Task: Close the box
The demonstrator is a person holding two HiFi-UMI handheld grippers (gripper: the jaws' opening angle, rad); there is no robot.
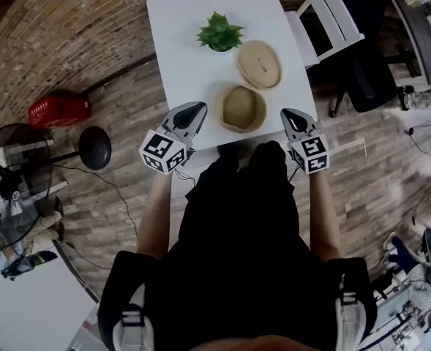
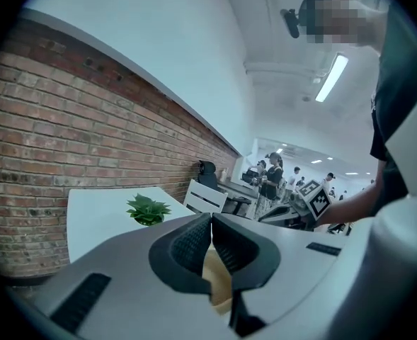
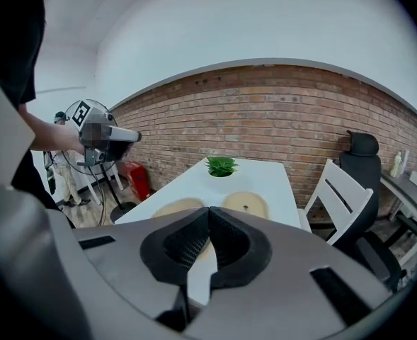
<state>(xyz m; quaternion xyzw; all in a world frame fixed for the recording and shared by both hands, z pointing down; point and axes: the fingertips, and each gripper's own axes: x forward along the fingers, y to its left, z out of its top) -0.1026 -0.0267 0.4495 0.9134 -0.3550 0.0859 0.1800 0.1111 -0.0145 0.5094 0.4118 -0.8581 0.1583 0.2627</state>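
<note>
A round tan box (image 1: 241,108) stands open near the front edge of the white table (image 1: 182,20). Its round lid (image 1: 259,63) lies flat on the table just behind it, to the right. My left gripper (image 1: 198,109) hovers shut and empty at the box's left side. On the other side, my right gripper (image 1: 287,114) is likewise shut and empty. In the left gripper view the shut gripper (image 2: 212,223) partly hides the box (image 2: 219,280). The right gripper view shows the shut gripper (image 3: 209,215) with the box (image 3: 178,207) and lid (image 3: 246,205) beyond.
A small green plant (image 1: 219,32) sits on the table behind the box. A white chair (image 1: 325,17) stands at the table's right. On the floor to the left are a red basket (image 1: 58,110), a black round base (image 1: 94,147) and a fan (image 1: 10,174).
</note>
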